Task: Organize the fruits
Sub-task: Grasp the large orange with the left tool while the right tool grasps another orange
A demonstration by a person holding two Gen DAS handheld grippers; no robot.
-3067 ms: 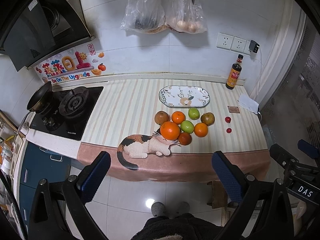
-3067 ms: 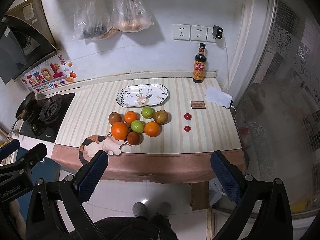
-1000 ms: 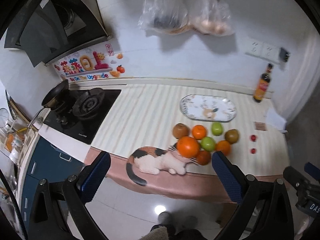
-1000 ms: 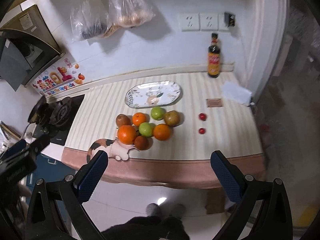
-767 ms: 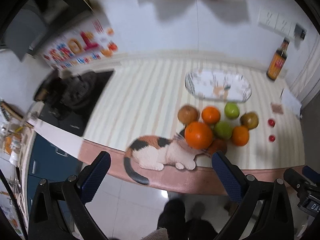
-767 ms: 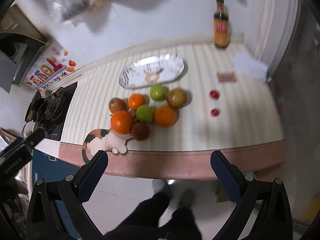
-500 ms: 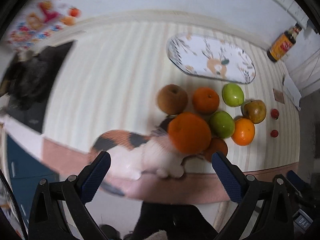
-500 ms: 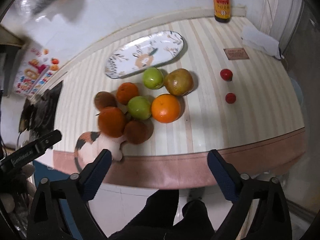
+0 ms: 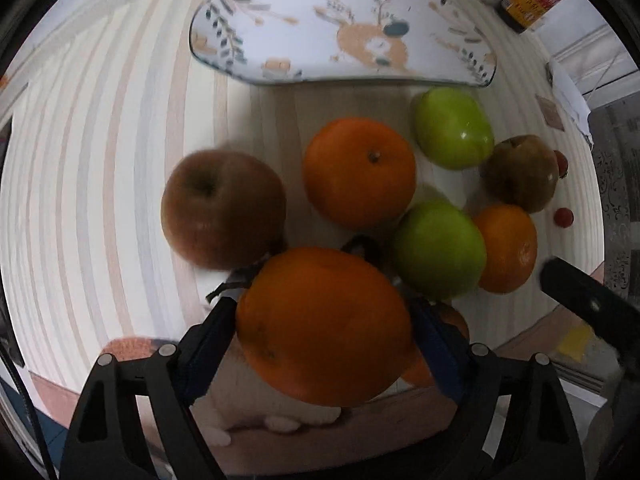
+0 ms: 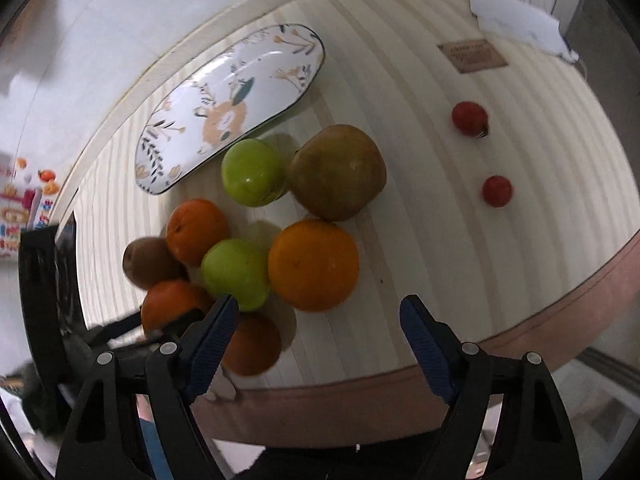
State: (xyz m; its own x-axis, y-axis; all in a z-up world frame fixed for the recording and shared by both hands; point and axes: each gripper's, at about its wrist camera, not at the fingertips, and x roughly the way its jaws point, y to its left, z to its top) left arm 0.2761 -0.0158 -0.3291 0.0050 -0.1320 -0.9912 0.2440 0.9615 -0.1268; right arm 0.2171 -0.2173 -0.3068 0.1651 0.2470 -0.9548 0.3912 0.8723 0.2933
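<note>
With its two blue fingers set on either side of the big orange [image 9: 324,326], the left gripper [image 9: 324,320] looks closed on it, likely so the fruit can be lifted. That orange sits at the front of the fruit pile, near the counter edge. Behind it are a brown apple [image 9: 222,208], another orange [image 9: 360,172] and two green apples [image 9: 438,248]. The flowered plate [image 9: 344,28] lies empty at the back, probably where fruit should go. The right gripper [image 10: 318,320] is wide open, holding nothing, and hangs just in front of a different orange [image 10: 314,264].
</note>
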